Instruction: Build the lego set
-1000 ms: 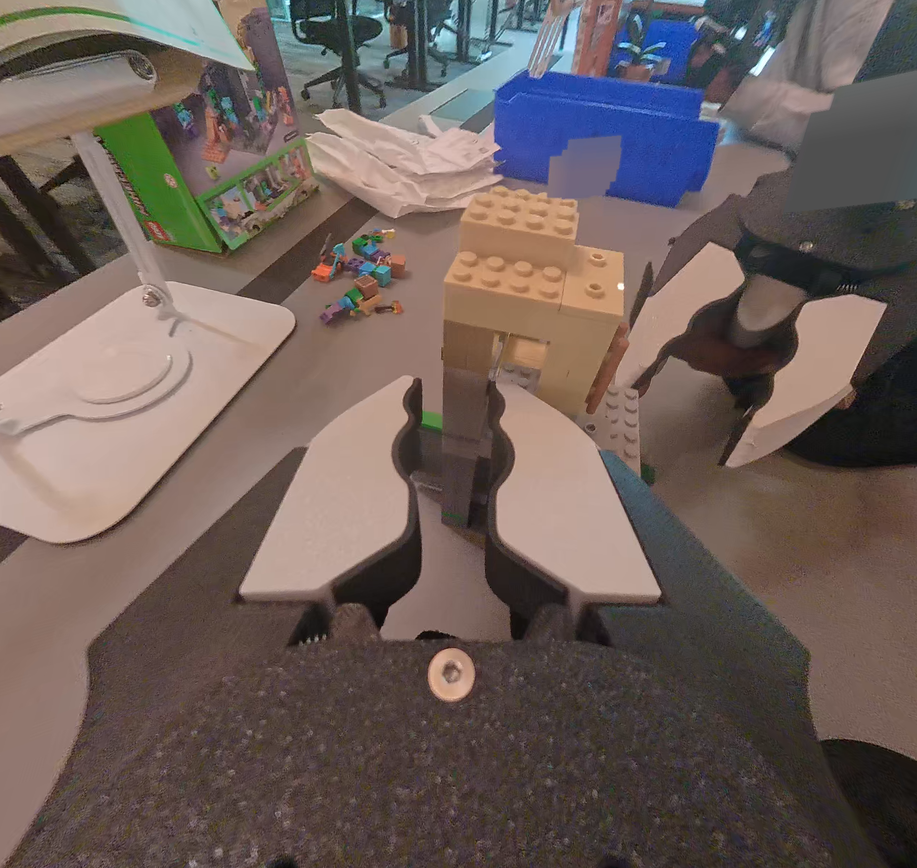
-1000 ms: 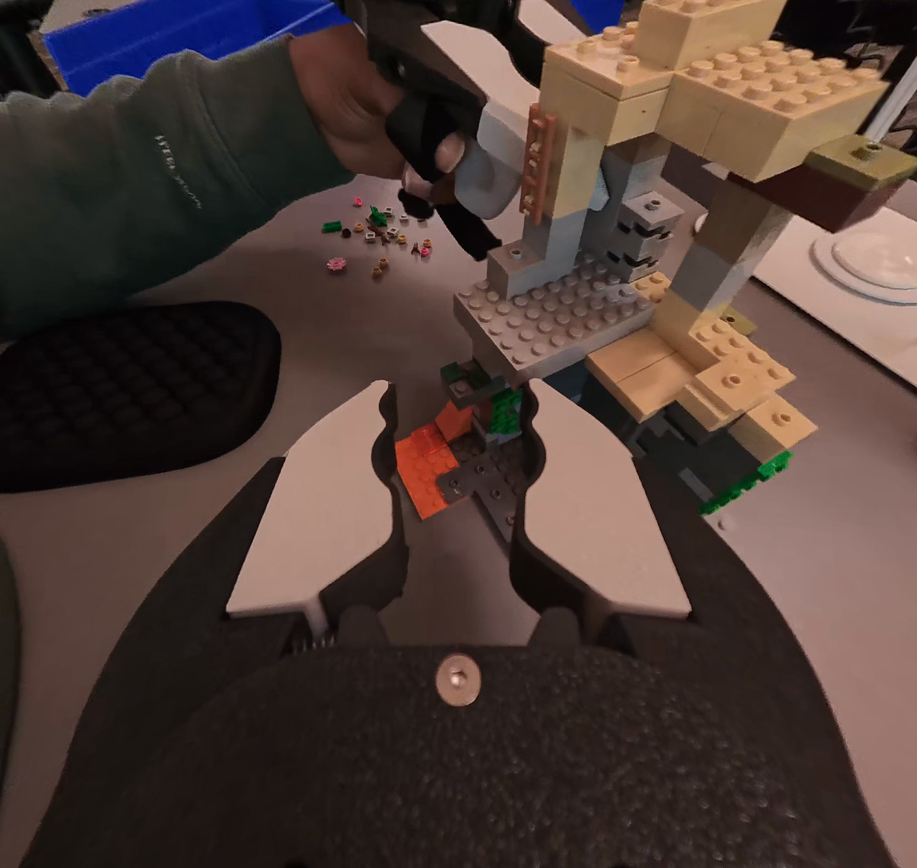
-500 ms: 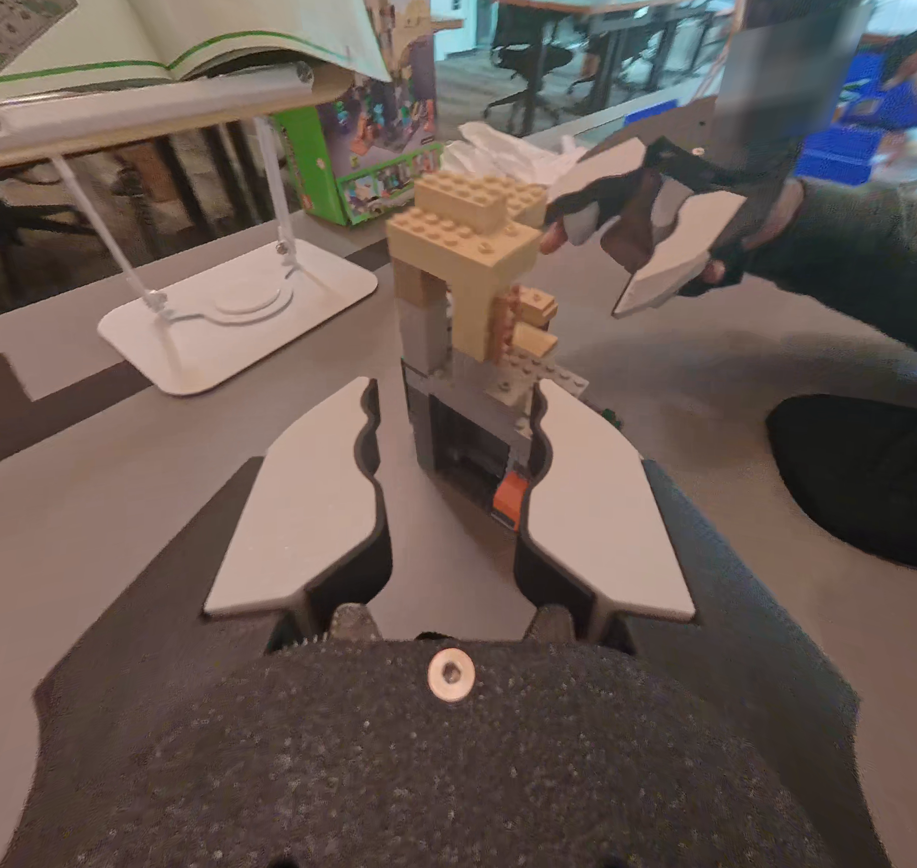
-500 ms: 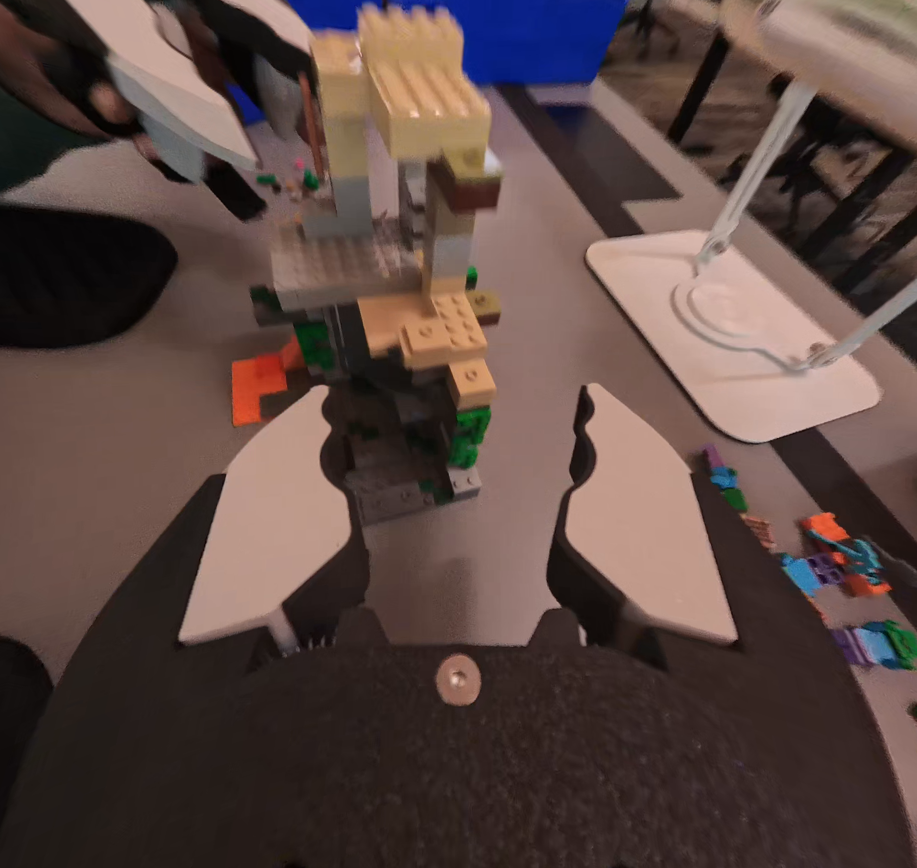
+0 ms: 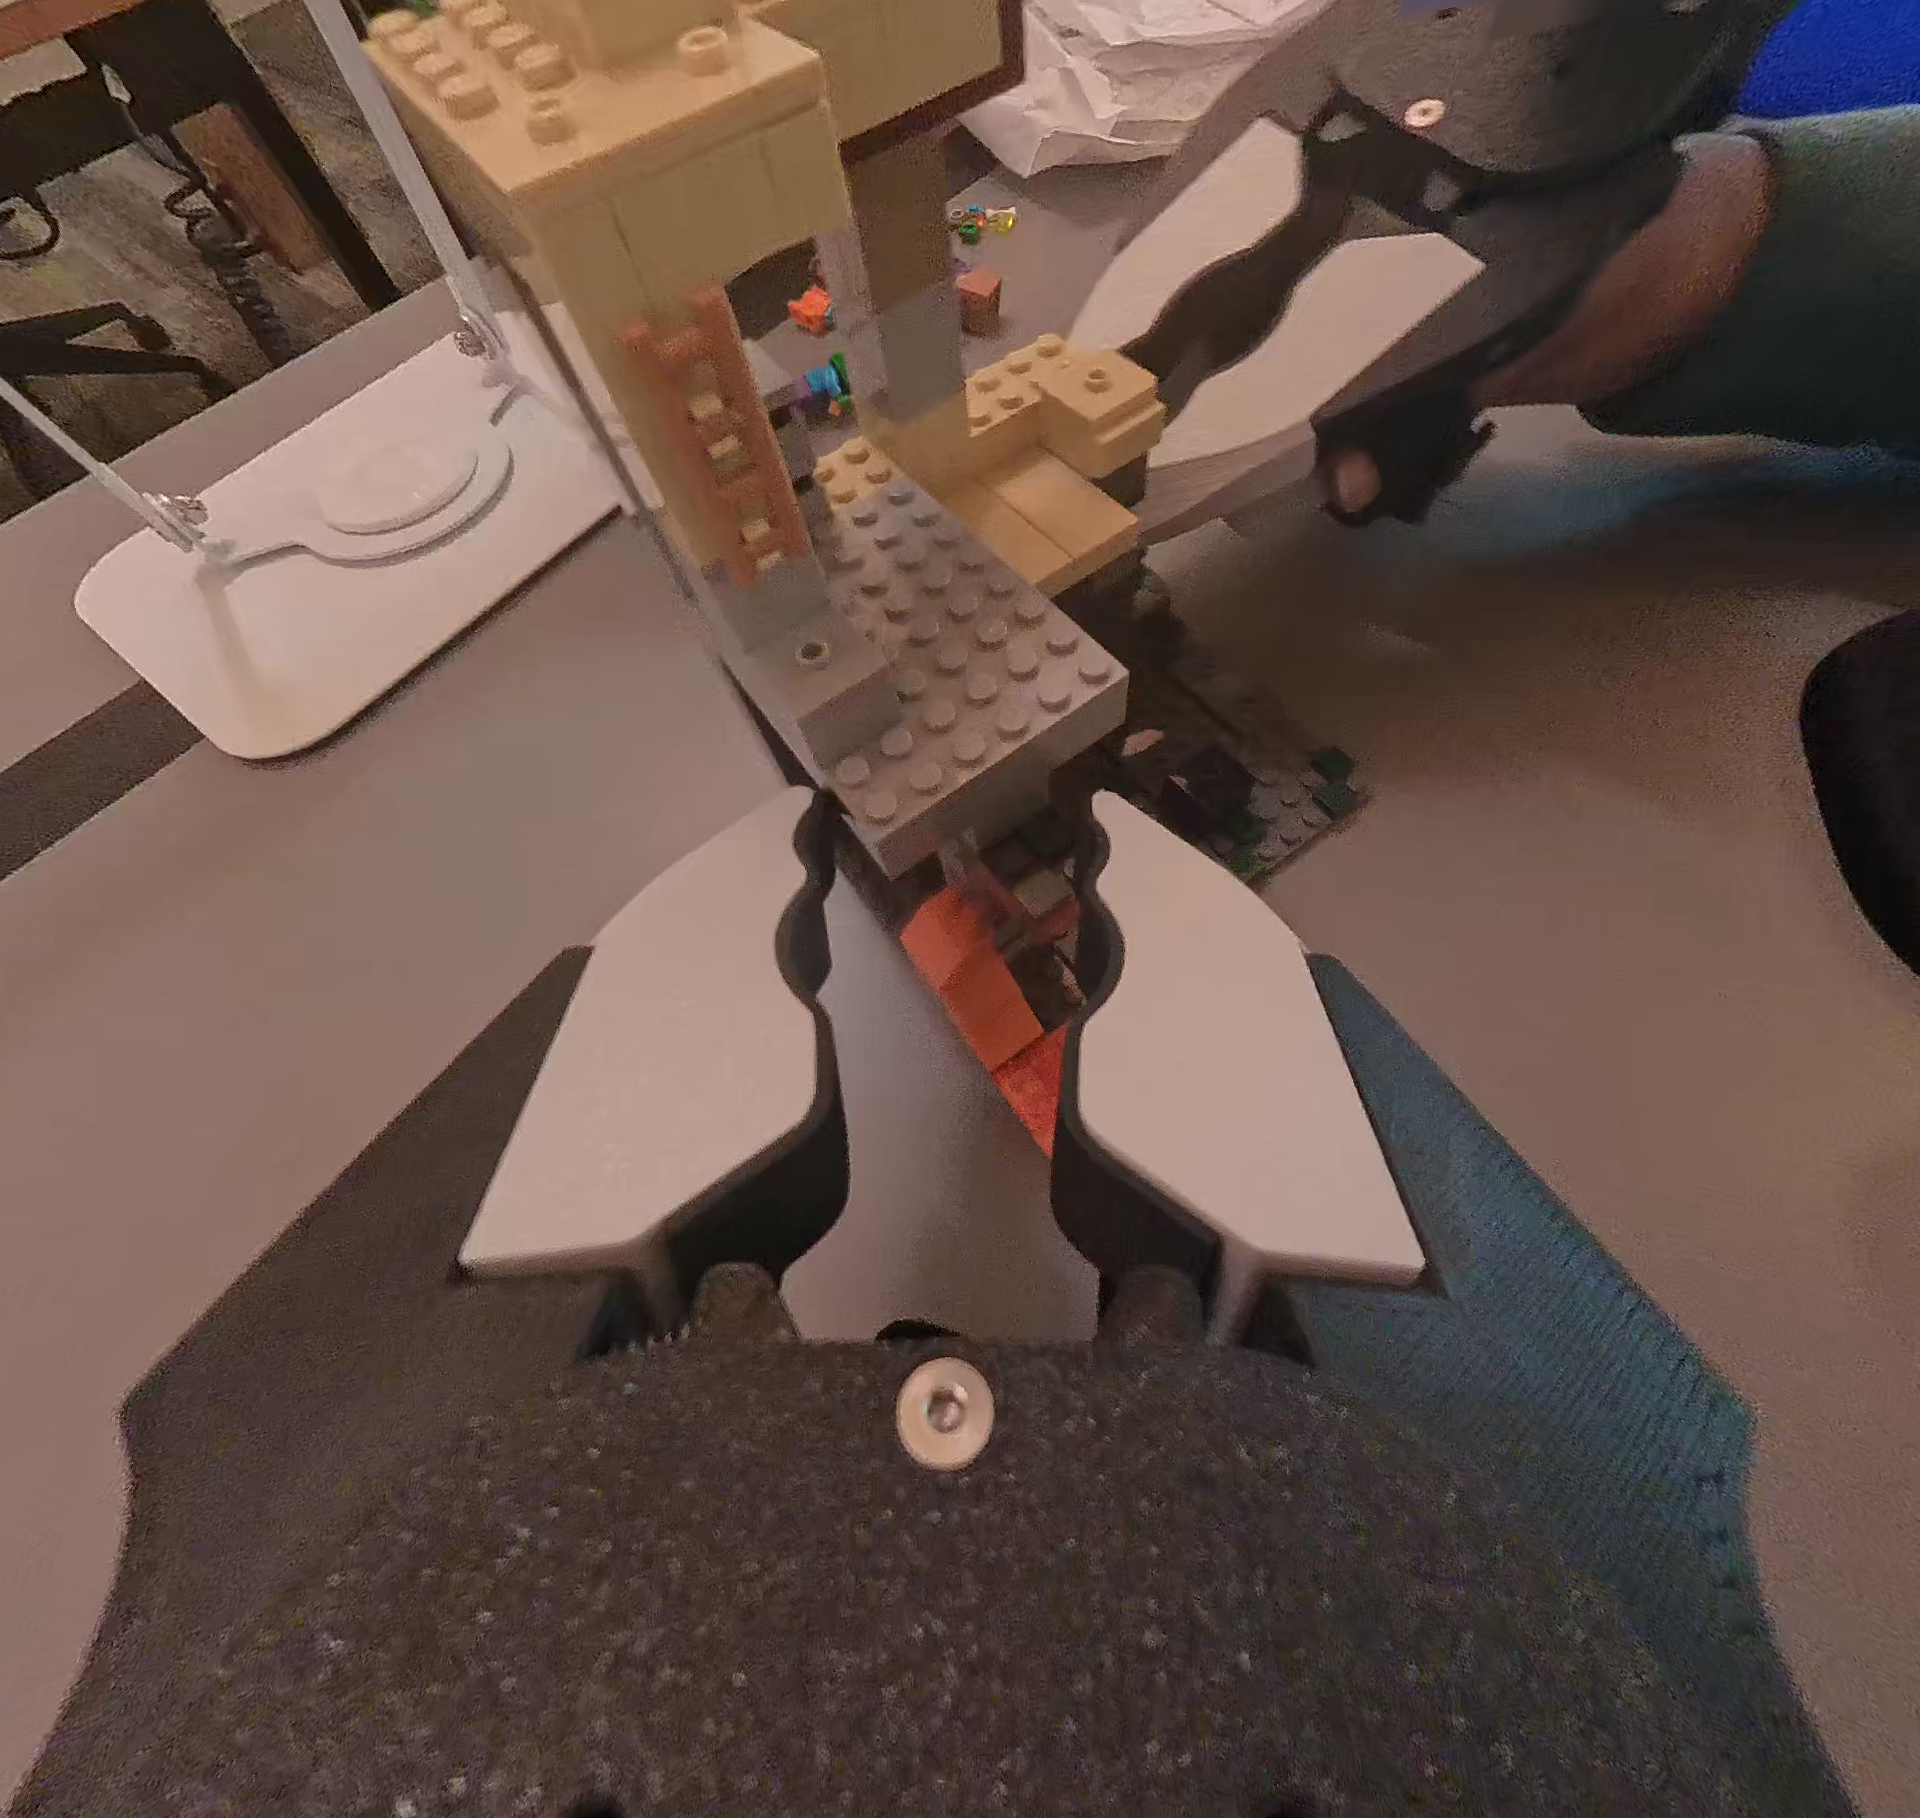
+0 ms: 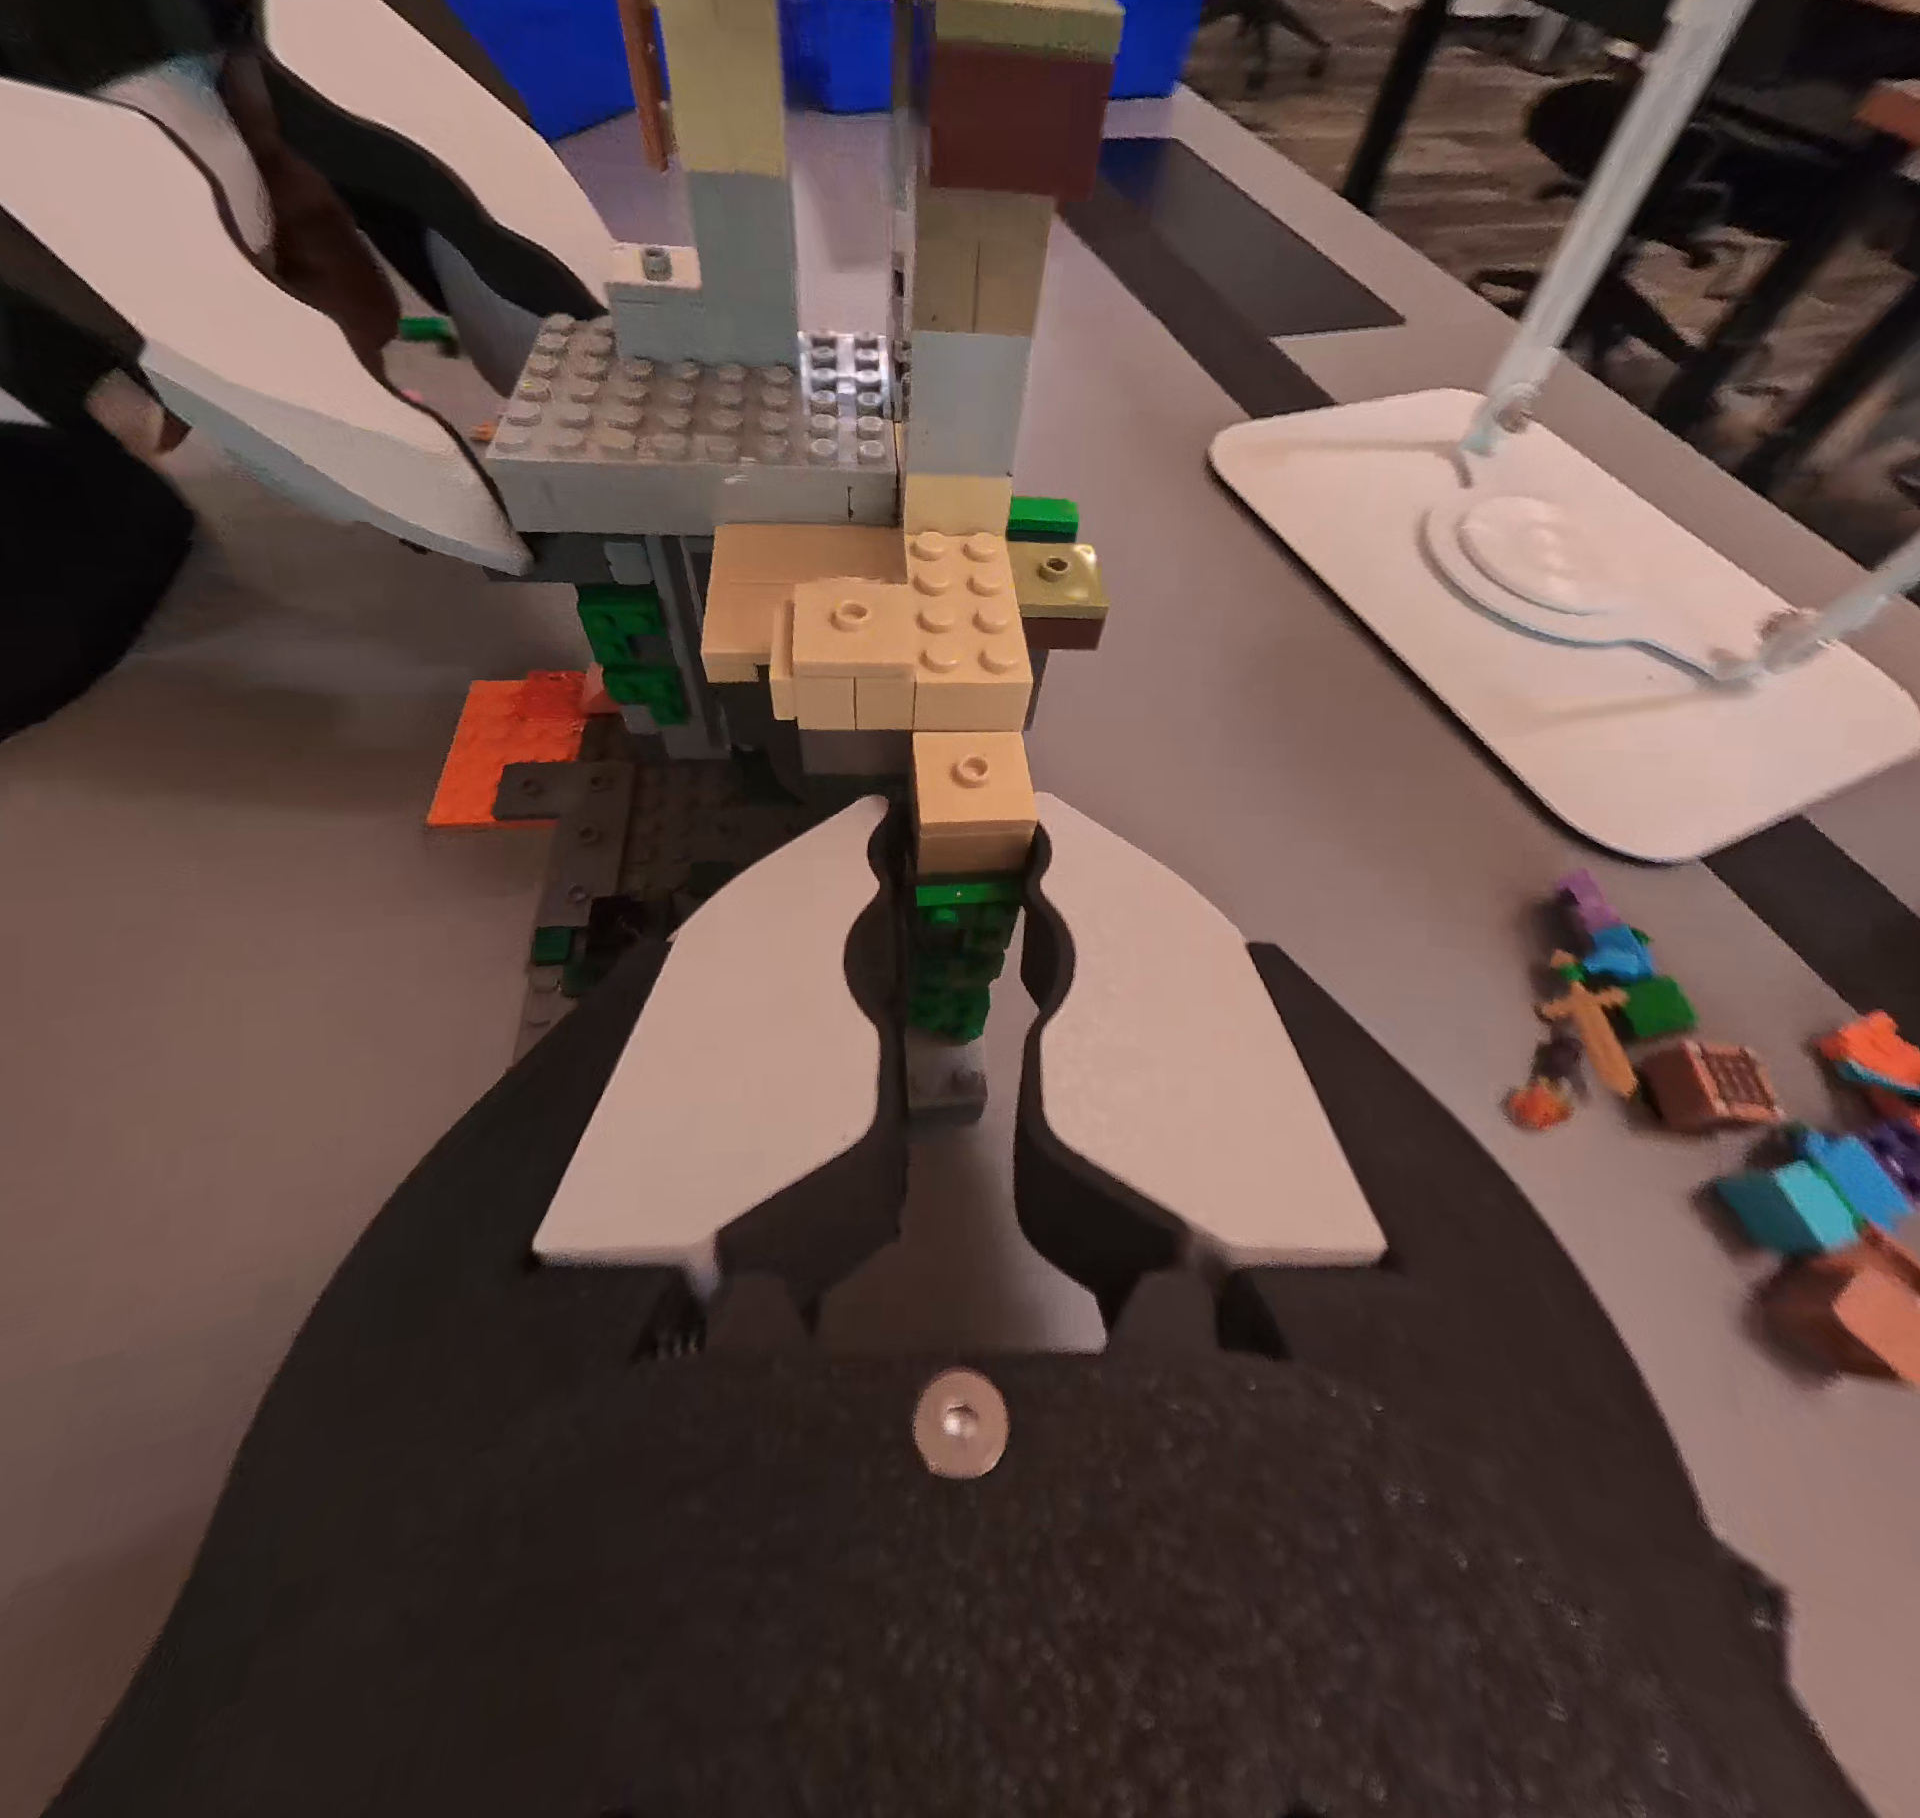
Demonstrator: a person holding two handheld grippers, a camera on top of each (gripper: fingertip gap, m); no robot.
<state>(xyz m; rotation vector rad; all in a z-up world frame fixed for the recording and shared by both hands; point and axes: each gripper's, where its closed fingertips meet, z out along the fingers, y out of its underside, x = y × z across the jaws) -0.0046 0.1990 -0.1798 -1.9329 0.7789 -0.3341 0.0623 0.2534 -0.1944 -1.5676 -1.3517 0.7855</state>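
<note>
From the left wrist view: at far left, a white stand base (image 5: 343,563) flat on the grey desk (image 5: 312,937). In the middle, the lego build (image 5: 966,646), upright on the desk: tan blocks on top, a brown ladder (image 5: 727,438) down one pillar, a grey studded plate below, orange and dark bricks at the foot. Straddling that foot, the left tool (image 5: 951,823), fingers moderately apart, with bare desk showing between the left finger and the orange bricks; no clamp to be seen. To the right, behind the build, crumpled white paper (image 5: 1143,2), then the right tool (image 5: 1174,386) held in a hand, reaching in at the tan ledge. At far right, a dark pad (image 5: 1870,781).

From the right wrist view: at left, the left tool, one fingertip against the grey plate's edge. In the centre, the right tool narrowed onto the build's tan brick and green column, both fingers touching it. Right of that, the stand base, then loose coloured pieces (image 6: 1766,1093) scattered on the desk.
</note>
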